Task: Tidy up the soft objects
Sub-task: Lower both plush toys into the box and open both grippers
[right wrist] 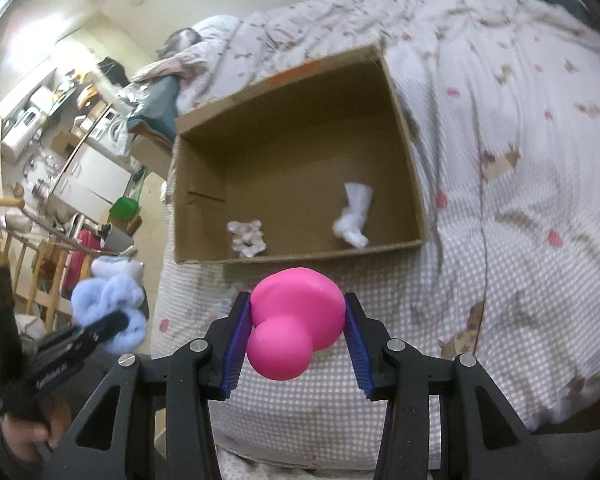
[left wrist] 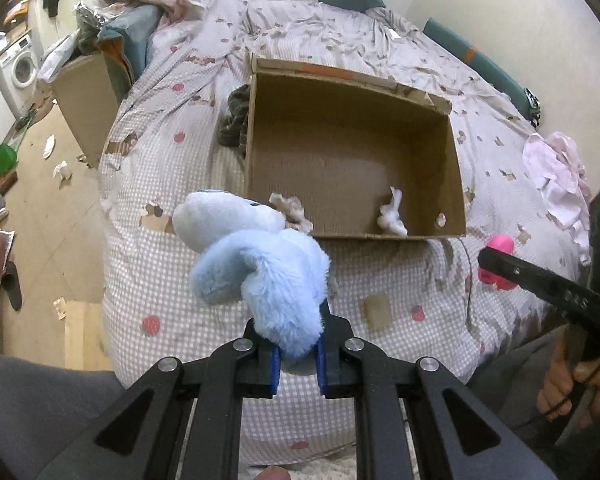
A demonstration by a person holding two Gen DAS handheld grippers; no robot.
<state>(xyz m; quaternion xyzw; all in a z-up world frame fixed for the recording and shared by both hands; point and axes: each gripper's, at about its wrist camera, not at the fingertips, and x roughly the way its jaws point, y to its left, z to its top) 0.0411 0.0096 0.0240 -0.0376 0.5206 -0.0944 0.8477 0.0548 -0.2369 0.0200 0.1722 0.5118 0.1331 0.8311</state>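
1. My left gripper is clenched on a light blue plush toy; the blue pads pinch 1 fluffy end of it, and the rest bulges out above my fingers, clear of the bed.
2. My right gripper grasps a pink soft toy, 2 rounded lobes squeezed between the ribbed blue pads, 1 pad on each side.
3. From my left camera, the open cardboard box sits on the bed at 12 o'clock from the plush, its near wall just past the plush's pale head.
4. Inside the box lie 2 small things: a white soft piece near the front right corner, and a beige fluffy piece at the front left, partly hidden behind the plush.
5. From my right camera, the same box is at 12 o'clock from the pink toy, with the white piece at about 1 o'clock and the beige one at 11 o'clock.
6. The bed wears a checked cover with strawberry prints.
7. A pale pink cloth lies crumpled on the cover at 3 o'clock from the box, well apart from it.
8. A dark bundle rests touching the box's left wall at 9 o'clock.
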